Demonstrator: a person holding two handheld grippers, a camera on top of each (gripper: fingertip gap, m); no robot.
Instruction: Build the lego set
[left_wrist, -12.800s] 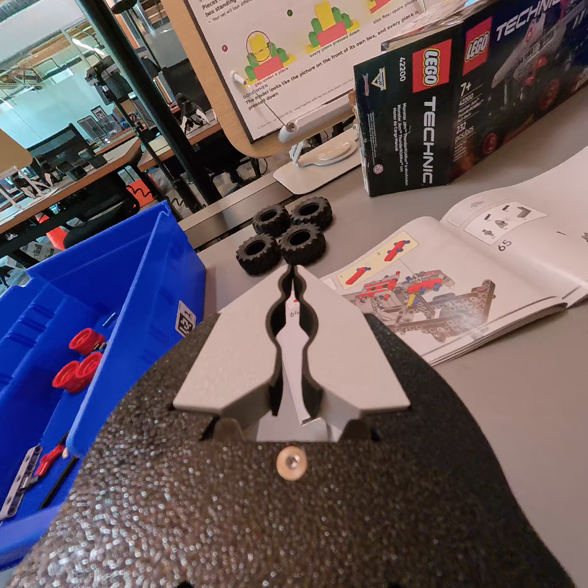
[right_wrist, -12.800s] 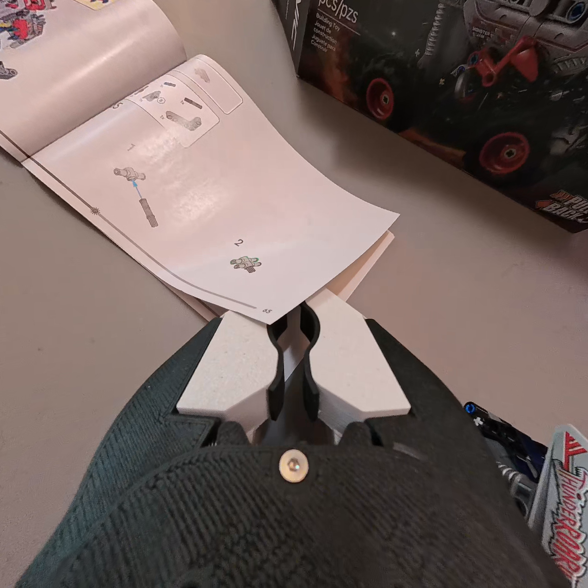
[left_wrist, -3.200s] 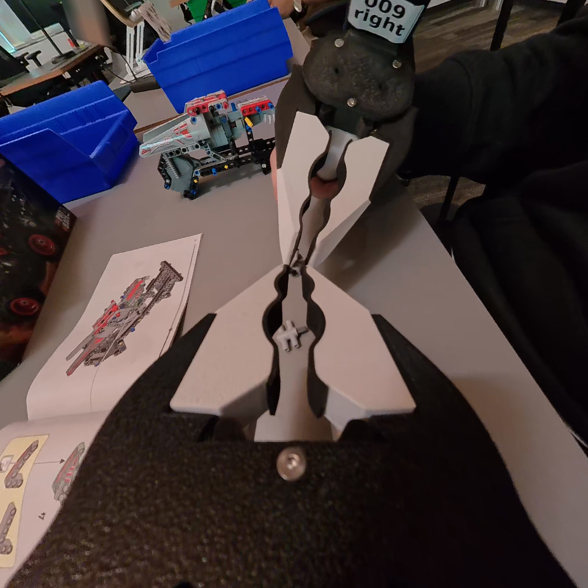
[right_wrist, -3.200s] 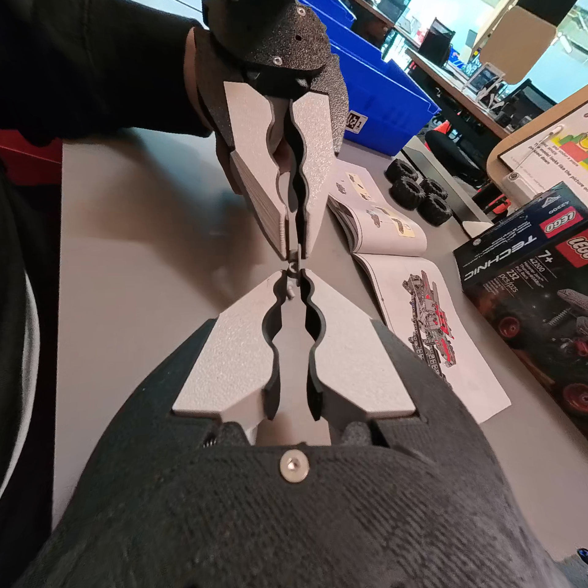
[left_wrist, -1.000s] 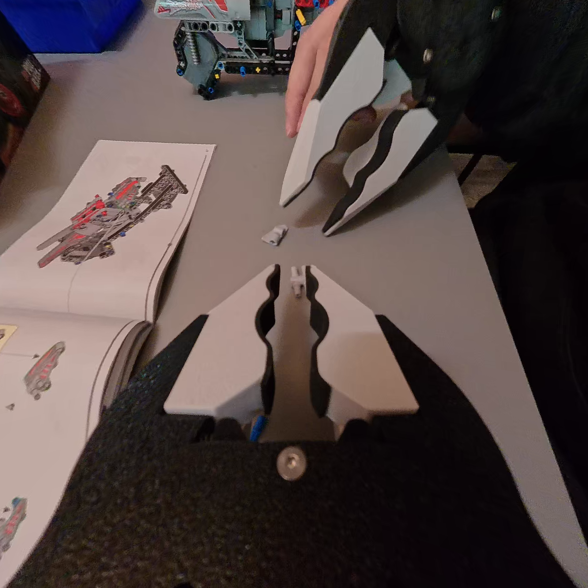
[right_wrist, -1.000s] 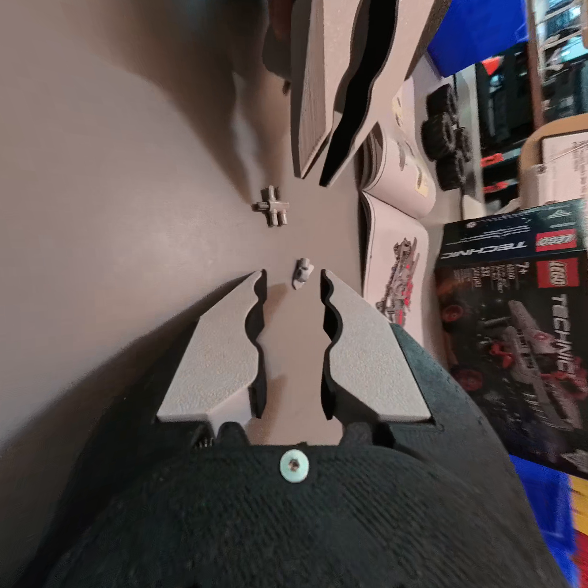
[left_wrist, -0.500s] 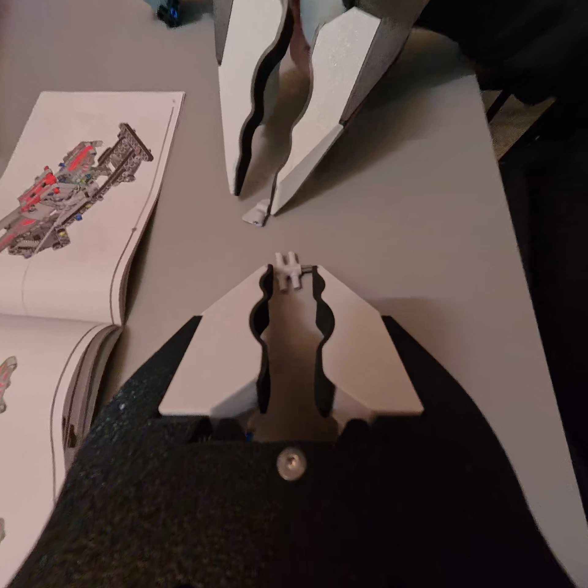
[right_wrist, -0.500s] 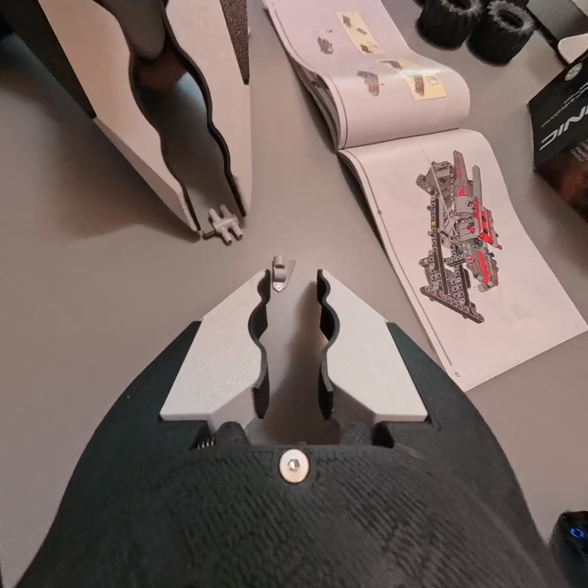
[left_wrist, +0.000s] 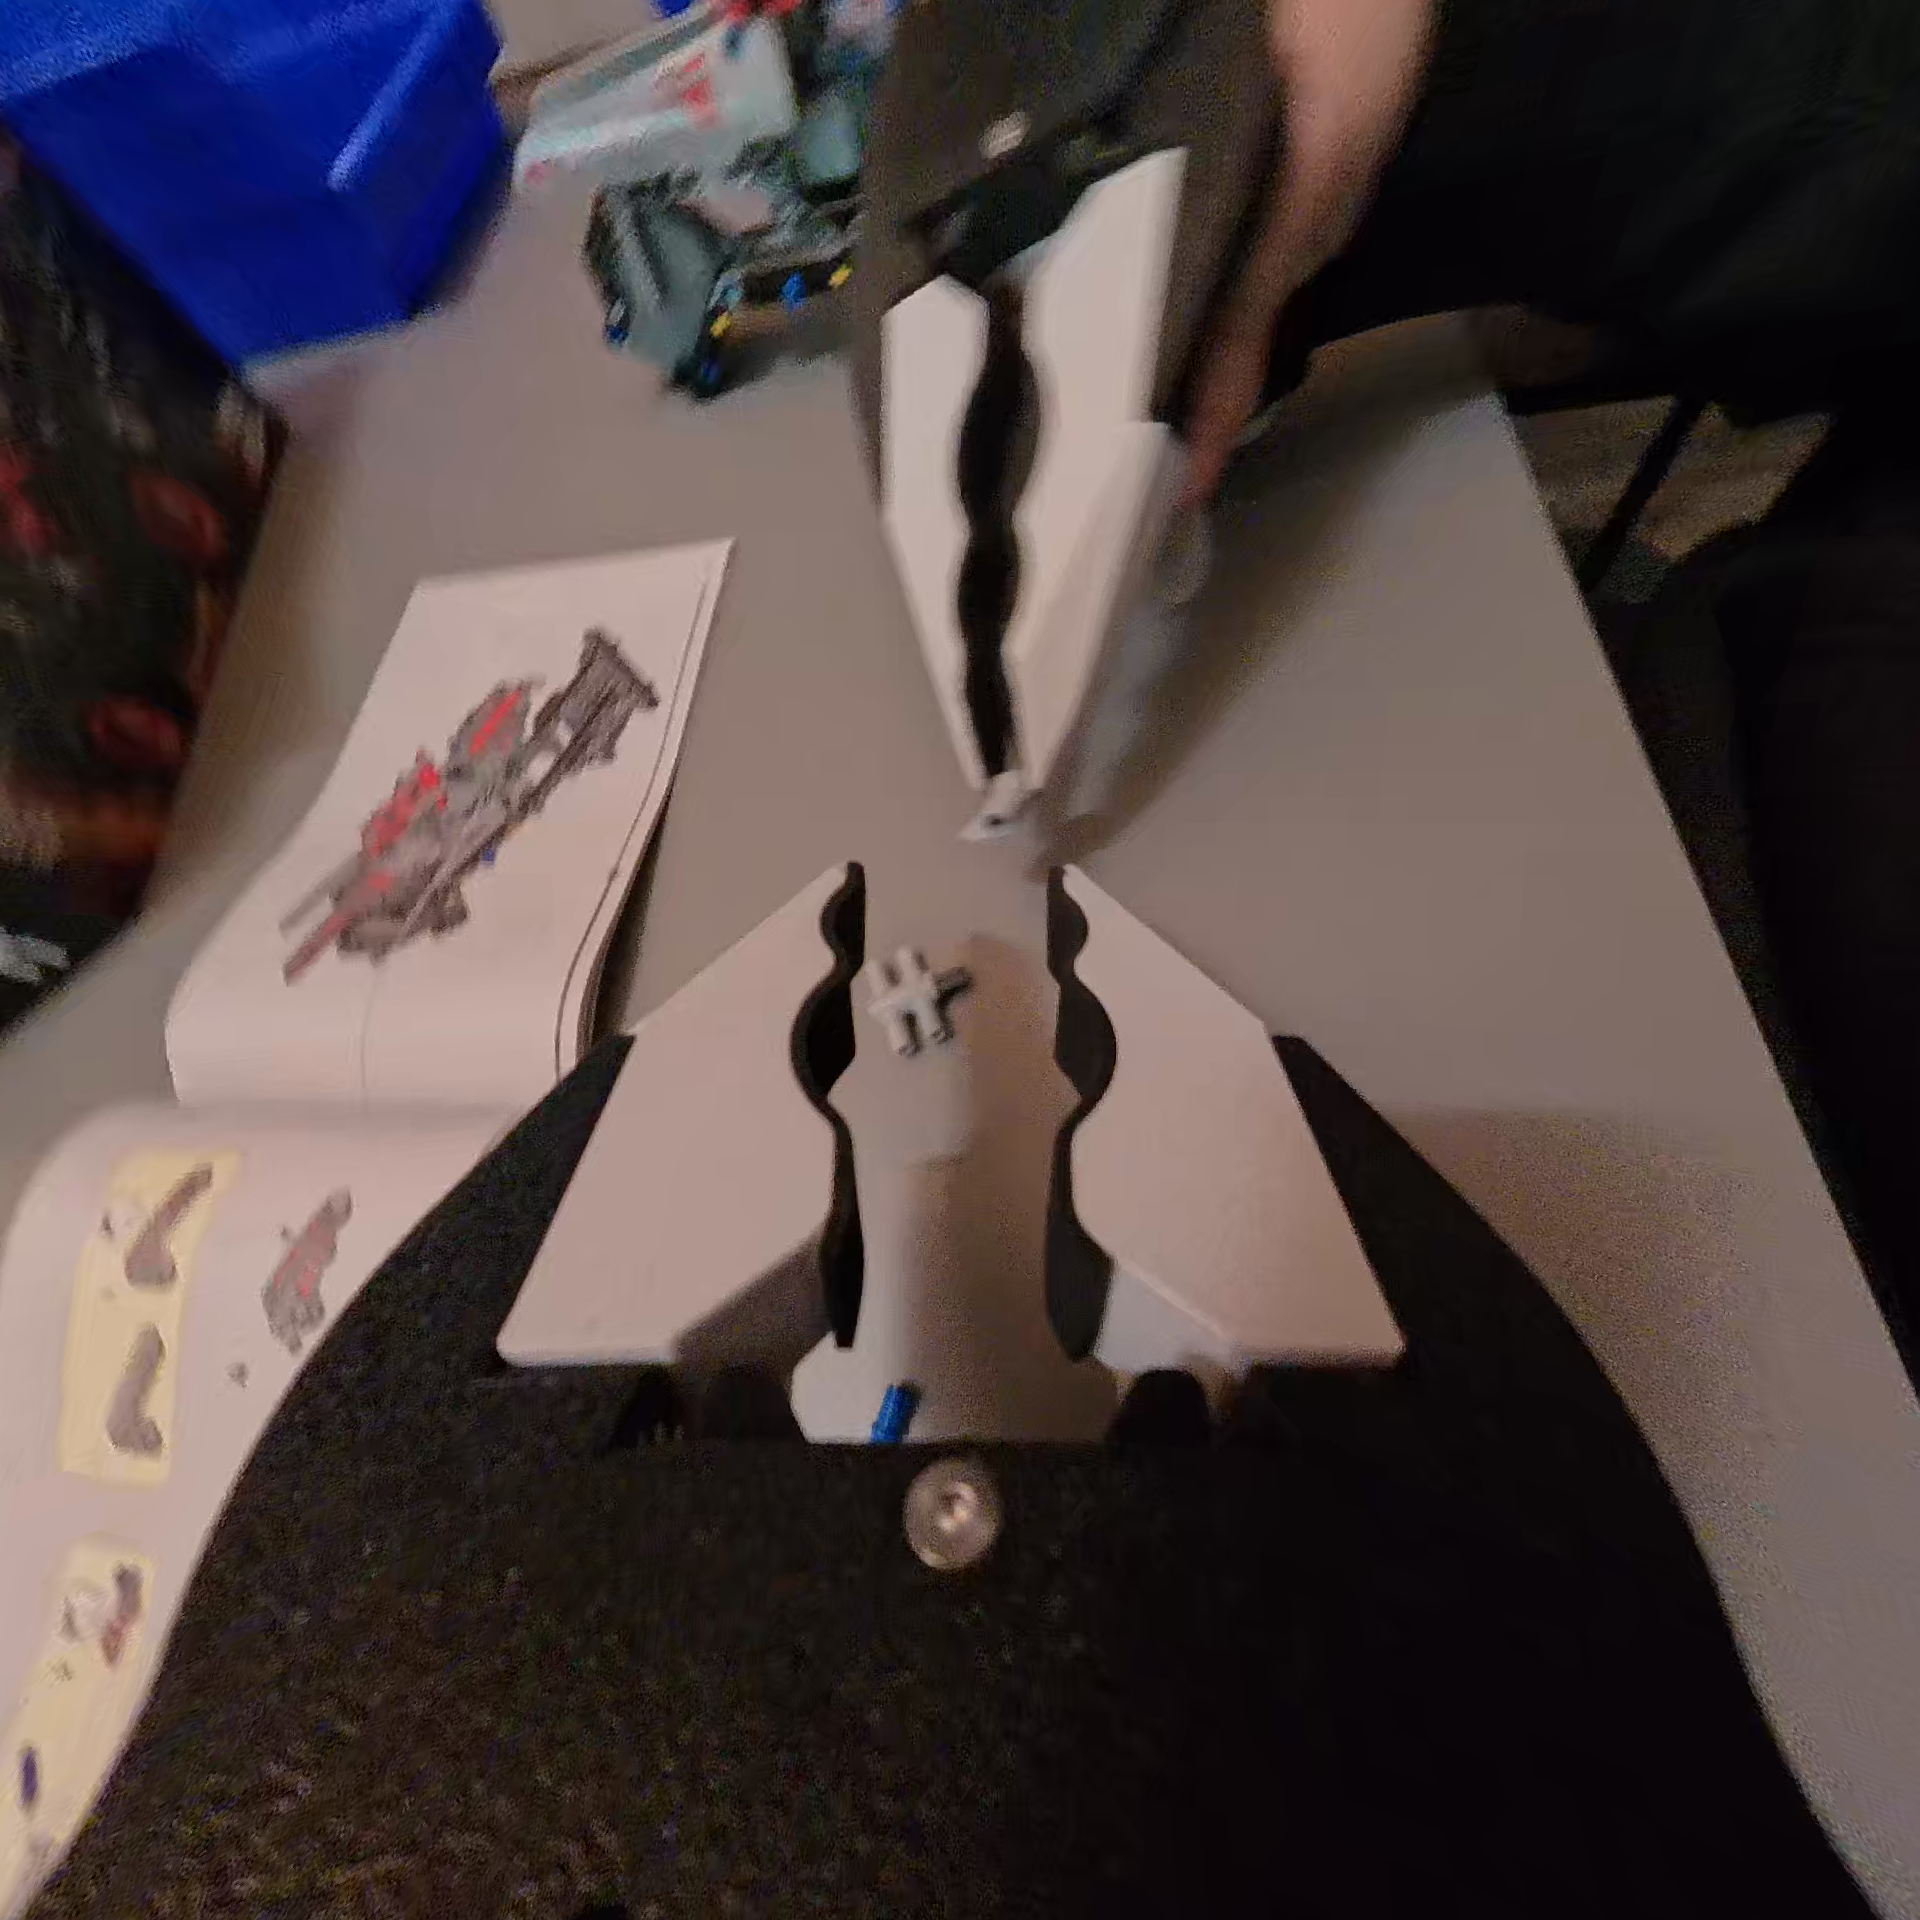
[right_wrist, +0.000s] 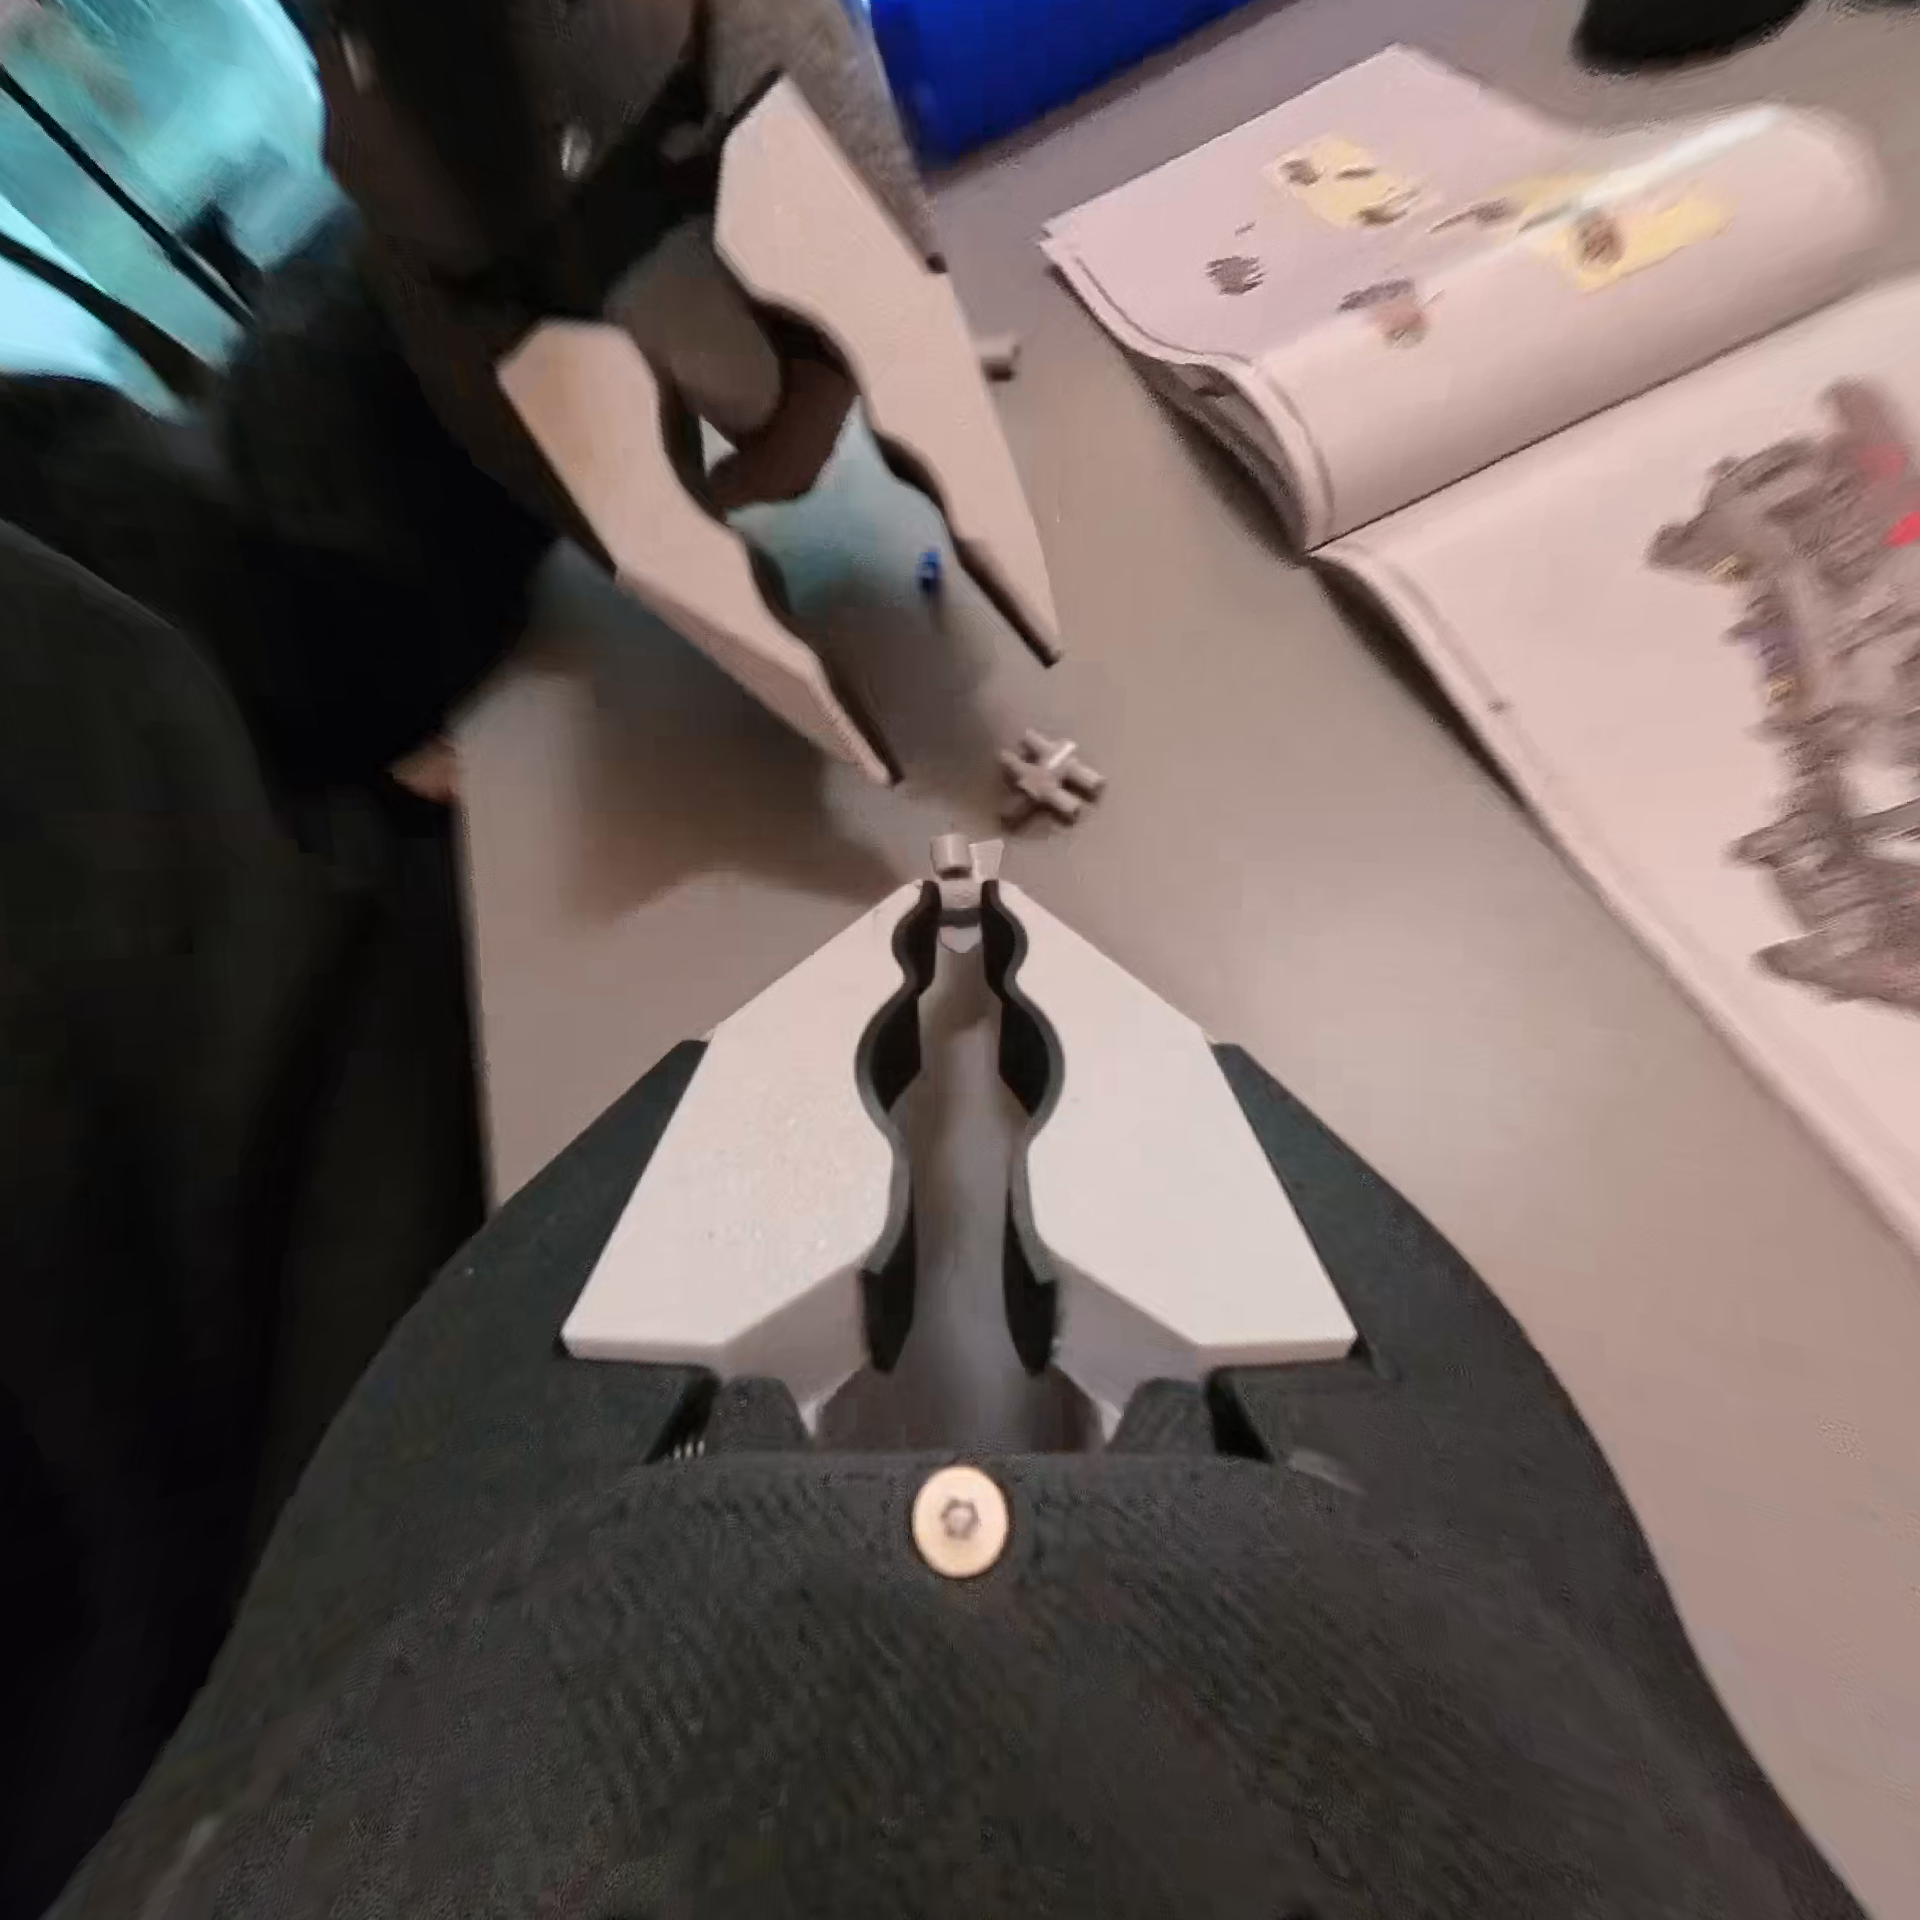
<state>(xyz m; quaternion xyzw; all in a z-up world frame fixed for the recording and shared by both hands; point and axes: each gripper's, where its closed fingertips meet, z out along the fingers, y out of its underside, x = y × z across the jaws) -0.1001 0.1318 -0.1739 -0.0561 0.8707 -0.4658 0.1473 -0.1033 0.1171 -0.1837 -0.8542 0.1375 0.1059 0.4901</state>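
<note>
Grey worktop (left_wrist: 1351, 935), dim room. Right gripper (right_wrist: 958, 896) fingers pinched on a small grey pin (right_wrist: 961, 873), tips low over the surface. Left gripper (left_wrist: 954, 883) fingers spread wide, holding nothing; grey cross piece (left_wrist: 916, 1000) lies loose on the worktop between them. Open manual (left_wrist: 447, 831) just left. Part-built model (left_wrist: 707, 260) and blue bin (left_wrist: 260, 156) at the far edge, blurred.

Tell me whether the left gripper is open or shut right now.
Open. The left gripper has a wide gap between its fingers, and the small grey cross-shaped piece lies loose on the table between them, touching neither.
</note>
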